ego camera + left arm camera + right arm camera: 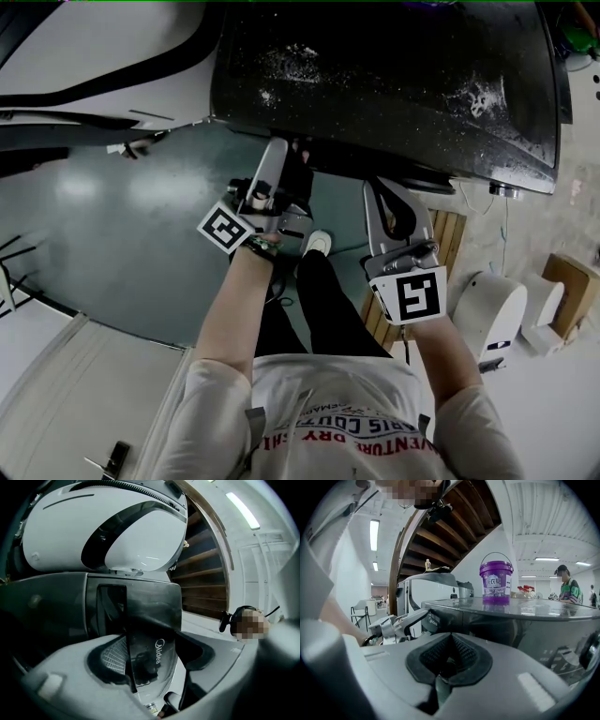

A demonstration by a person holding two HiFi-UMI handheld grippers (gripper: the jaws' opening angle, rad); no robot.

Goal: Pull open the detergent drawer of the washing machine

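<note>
The dark glossy washing machine [394,75] fills the top of the head view. Its detergent drawer [151,651], a black front panel with white lettering, lies between the jaws in the left gripper view. My left gripper [281,155] reaches under the machine's top edge at the left front corner. Its pads [112,656] stand wide on either side of the panel, with a thin light gap on the right side. From the right gripper view, the left gripper [401,620] shows at that lettered corner [433,620]. My right gripper [380,192] hangs beside it, shut and holding nothing [450,641].
A purple bucket [496,581] stands on the washer's top. A white rounded machine [103,531] sits left of the washer. Wooden stairs [201,573] rise behind. A white drum-shaped unit [492,314], a cardboard box [572,291] and wooden slats [445,239] lie on the floor right.
</note>
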